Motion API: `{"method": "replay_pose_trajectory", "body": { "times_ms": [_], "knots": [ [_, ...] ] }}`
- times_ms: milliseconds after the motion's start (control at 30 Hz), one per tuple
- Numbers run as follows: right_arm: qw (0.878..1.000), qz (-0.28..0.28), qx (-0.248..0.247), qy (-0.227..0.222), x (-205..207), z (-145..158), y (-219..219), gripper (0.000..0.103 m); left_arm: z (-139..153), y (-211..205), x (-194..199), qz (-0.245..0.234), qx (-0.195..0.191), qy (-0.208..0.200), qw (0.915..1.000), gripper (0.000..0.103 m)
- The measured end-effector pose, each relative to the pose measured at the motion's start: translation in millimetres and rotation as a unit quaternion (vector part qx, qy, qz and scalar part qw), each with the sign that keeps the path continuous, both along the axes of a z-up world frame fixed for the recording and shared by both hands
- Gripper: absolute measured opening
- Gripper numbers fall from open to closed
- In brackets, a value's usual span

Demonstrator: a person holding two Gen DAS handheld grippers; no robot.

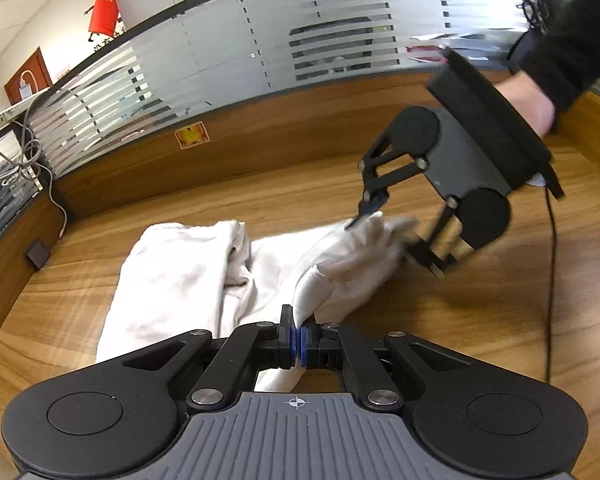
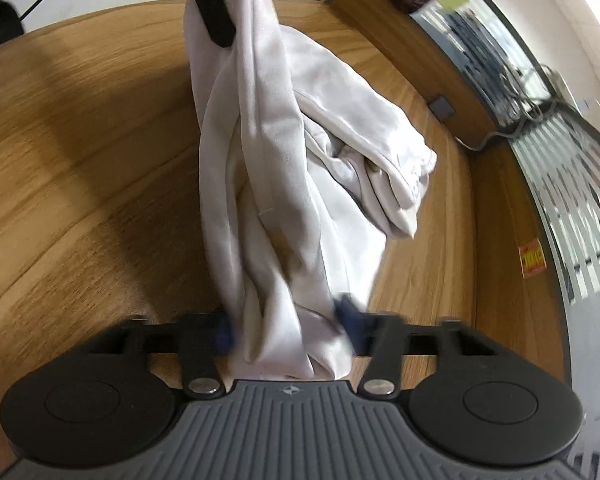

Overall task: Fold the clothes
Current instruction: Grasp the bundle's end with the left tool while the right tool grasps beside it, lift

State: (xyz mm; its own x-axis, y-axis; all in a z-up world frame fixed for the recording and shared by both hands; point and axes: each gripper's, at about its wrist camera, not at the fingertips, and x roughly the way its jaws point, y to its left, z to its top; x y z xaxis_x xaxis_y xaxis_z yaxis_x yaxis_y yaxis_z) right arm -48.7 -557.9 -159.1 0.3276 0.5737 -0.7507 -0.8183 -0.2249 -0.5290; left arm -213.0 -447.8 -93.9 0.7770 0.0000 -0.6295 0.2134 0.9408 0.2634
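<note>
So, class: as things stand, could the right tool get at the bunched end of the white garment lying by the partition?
Probably not yet: the right tool has white garment bunched between its open fingers, so it must clear that first.

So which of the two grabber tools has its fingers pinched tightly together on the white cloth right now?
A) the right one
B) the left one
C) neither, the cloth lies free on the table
B: the left gripper has its blue pads pressed together on a fold of the white cloth, while the right gripper has its fingers spread wide around a thick bunch of it.
</note>
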Motion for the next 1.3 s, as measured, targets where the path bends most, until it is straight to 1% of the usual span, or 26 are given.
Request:
{"method": "replay_pose_trajectory", "body": {
  "times_ms": [33, 167, 267, 333, 533, 600, 700, 800, 900, 967, 1100, 1200, 1267, 1300],
  "knots": [
    [1.0, 0.002, -0.004, 0.0, -1.0, 3.1, 1.7, 0.013, -0.2, -1.0, -5.8, -0.003, 0.0, 0.001, 1.0, 0.004],
    [1.0, -0.007, -0.006, 0.018, -11.3, 25.7, 5.7, 0.011, 1.4, 1.6, -21.8, -0.007, -0.009, 0.0, 0.9999, 0.004],
    [1.0, -0.005, -0.014, 0.008, -27.4, 44.1, 9.7, 0.01, 6.3, 9.5, -34.5, -0.002, -0.021, -0.001, 0.9998, 0.004],
    [1.0, -0.007, -0.021, 0.004, -38.0, 57.4, 15.3, 0.01, 12.9, 18.5, -42.7, 0.004, -0.039, 0.0, 0.9992, 0.004],
    [0.998, 0.001, -0.053, -0.035, -67.8, 93.2, 42.3, 0.01, 29.8, 45.3, -61.4, 0.014, -0.066, -0.011, 0.9977, 0.005],
    [0.997, -0.001, -0.061, -0.051, -70.9, 103.7, 56.8, 0.01, 35.2, 58.7, -60.3, 0.026, -0.086, -0.015, 0.9958, 0.005],
    [0.994, -0.001, -0.076, -0.081, -69.7, 115.6, 85.0, 0.01, 42.9, 82.8, -55.9, 0.053, -0.122, -0.018, 0.991, 0.005],
    [0.991, 0.003, -0.101, -0.092, -59.7, 116.6, 113.1, 0.01, 47.3, 113.3, -43.5, 0.079, -0.156, -0.013, 0.9845, 0.005],
    [0.986, 0.013, -0.136, -0.09, -45.8, 111.8, 142.9, 0.01, 44.3, 151.1, -26.5, 0.107, -0.199, 0.008, 0.9741, 0.005],
    [0.983, 0.024, -0.158, -0.089, -38.0, 107.5, 165.3, 0.01, 37.9, 174.2, -14.0, 0.121, -0.211, 0.025, 0.9697, 0.006],
    [0.975, 0.043, -0.203, -0.076, -18.6, 91.8, 208.8, 0.011, 24.5, 203.8, 1.4, 0.101, -0.188, 0.049, 0.9757, 0.006],
    [0.969, 0.045, -0.237, -0.058, -4.3, 80.2, 241.0, 0.012, 13.2, 224.1, 10.7, 0.093, -0.202, 0.075, 0.9721, 0.006],
    [0.966, 0.041, -0.249, -0.051, 5.4, 71.9, 254.9, 0.018, 5.2, 236.4, 16.1, 0.085, -0.212, 0.092, 0.9692, 0.007],
    [0.966, 0.038, -0.251, -0.052, 8.6, 68.2, 259.7, 0.023, 0.9, 241.9, 18.1, 0.082, -0.216, 0.099, 0.9678, 0.008]
  ]
}}
